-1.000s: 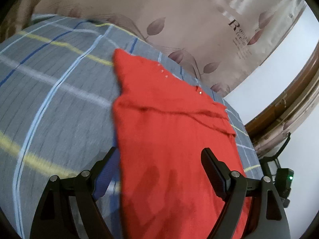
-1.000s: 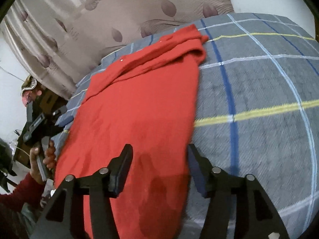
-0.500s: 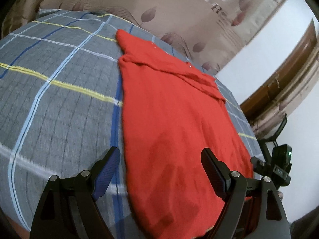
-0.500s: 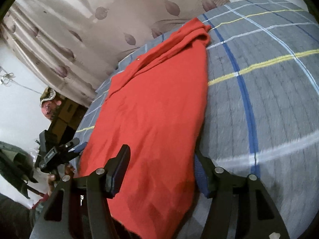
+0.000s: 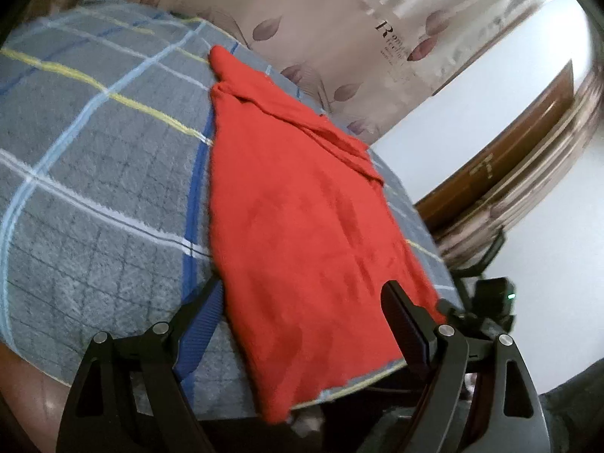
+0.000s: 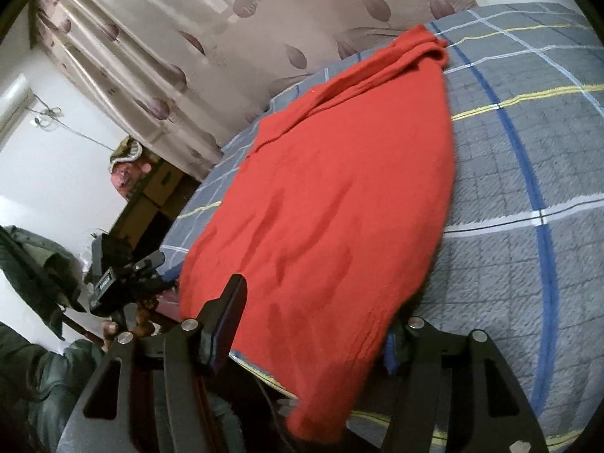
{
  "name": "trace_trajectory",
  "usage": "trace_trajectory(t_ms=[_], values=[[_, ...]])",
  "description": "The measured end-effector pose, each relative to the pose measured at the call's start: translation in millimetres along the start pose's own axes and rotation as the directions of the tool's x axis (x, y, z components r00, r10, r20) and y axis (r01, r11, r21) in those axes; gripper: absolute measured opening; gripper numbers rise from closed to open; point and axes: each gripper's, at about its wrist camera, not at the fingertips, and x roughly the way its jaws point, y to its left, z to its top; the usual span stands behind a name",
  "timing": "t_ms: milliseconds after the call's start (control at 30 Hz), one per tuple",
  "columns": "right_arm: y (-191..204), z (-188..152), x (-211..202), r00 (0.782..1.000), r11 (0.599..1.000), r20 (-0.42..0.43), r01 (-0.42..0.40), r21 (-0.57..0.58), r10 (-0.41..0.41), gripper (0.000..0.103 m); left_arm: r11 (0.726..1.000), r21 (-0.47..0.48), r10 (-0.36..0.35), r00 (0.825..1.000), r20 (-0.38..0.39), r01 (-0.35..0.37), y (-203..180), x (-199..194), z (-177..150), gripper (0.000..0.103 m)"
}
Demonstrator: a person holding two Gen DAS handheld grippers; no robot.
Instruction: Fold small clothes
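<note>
Because the near hem of the red garment [image 5: 302,234] droops over the bed [image 5: 94,188] edge, either gripper could nip only one layer or drag the whole piece off, spoiling the fold. Both sets of jaws stand open and hold nothing: left gripper [image 5: 302,324] wide, right gripper [image 6: 321,328] narrower, straddling the hem. Farther off, the collar end lies bunched by the curtain [image 6: 188,37].
</note>
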Motion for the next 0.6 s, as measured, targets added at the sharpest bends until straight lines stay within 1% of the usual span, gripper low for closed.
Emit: trace_trajectory(t_ms=[133, 200, 233, 400, 500, 600], values=[[-2.7, 0.7, -0.1, 1.0, 1.0, 0.019, -0.023, 0.0, 0.023, 0.059, 0.998, -0.02, -0.054, 0.999, -0.004, 0.054, 4.6, 0.4, 0.9, 0.085], [-2.9, -1.5, 0.3, 0.999, 1.0, 0.029, -0.025, -0.004, 0.025, 0.056, 0.998, -0.03, -0.064, 0.998, -0.007, 0.064, 5.2, 0.0, -0.3, 0.085], [-4.1, -2.3, -0.2, 0.999, 1.0, 0.031, -0.029, 0.0, 0.029, 0.055, 0.998, -0.026, -0.058, 0.998, -0.006, 0.058, 3.7, -0.1, -0.6, 0.085], [-11.4, -3.4, -1.6, 0.998, 0.998, 0.045, -0.039, 0.049, 0.037, 0.045, 1.0, 0.028, 0.0, 1.0, -0.014, 0.001, -7.3, 2.8, -2.5, 0.084], [-13.6, -4.2, -1.9, 0.998, 0.997, 0.05, -0.039, 0.066, 0.036, 0.044, 0.997, 0.065, 0.048, 0.999, -0.014, -0.047, -16.0, 6.9, -3.8, 0.084], [-10.9, -4.8, -1.3, 0.999, 0.998, 0.048, -0.021, 0.062, 0.018, 0.044, 0.99, 0.102, 0.094, 0.996, -0.013, -0.092, -23.6, 10.0, -5.9, 0.084]])
